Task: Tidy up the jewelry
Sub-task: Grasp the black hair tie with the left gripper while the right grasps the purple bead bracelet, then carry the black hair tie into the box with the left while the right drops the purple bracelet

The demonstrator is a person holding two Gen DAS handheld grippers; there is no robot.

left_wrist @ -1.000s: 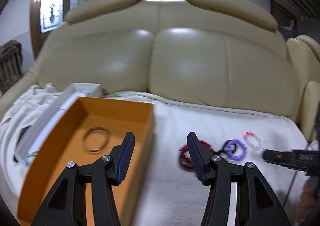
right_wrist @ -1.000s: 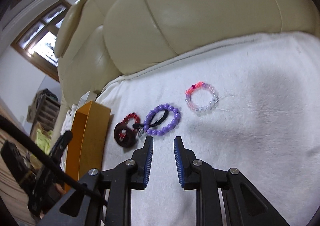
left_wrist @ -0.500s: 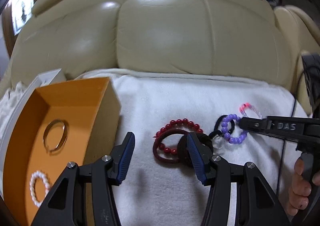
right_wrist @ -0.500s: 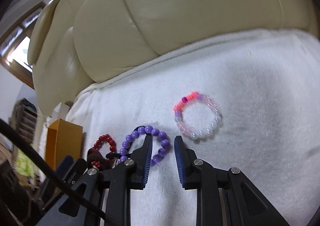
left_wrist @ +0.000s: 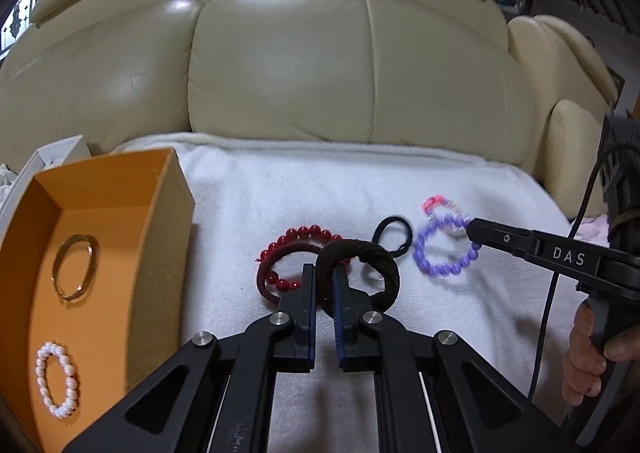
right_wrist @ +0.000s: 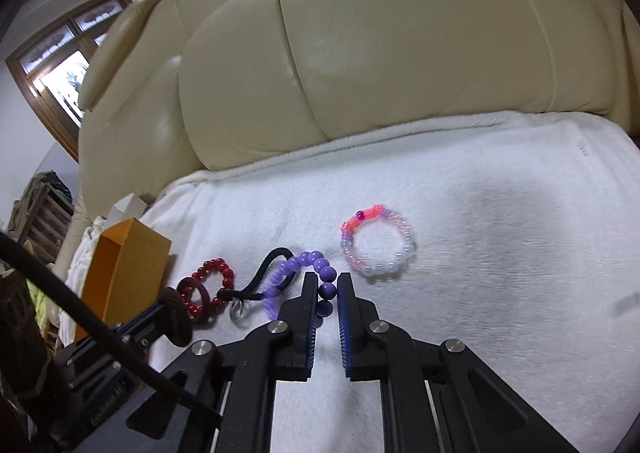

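Note:
My left gripper (left_wrist: 323, 273) is shut on a dark brown hair tie (left_wrist: 382, 257) that stands up off the white towel (left_wrist: 280, 189). Beside it lie a maroon hair tie (left_wrist: 266, 273), a red bead bracelet (left_wrist: 304, 233), a black hair tie (left_wrist: 394, 233) and a small silver ring (left_wrist: 373, 275). My right gripper (right_wrist: 325, 283) is shut on the purple bead bracelet (right_wrist: 316, 265), which shows lifted in the left wrist view (left_wrist: 444, 249). A pink and clear bead bracelet (right_wrist: 378, 243) lies just beyond. The orange box (left_wrist: 100, 253) holds a gold bangle (left_wrist: 76, 267) and a pearl bracelet (left_wrist: 56, 379).
The towel covers the seat of a cream leather sofa (left_wrist: 320, 53). A white box lid (left_wrist: 52, 155) lies behind the orange box. The right gripper's body (left_wrist: 560, 257) and the hand holding it reach in from the right. A black cable (right_wrist: 80, 317) crosses the lower left.
My left gripper has moved right and forward and closed on the brown hair tie. My right gripper has advanced to the purple bracelet, closed on it and lifted it.

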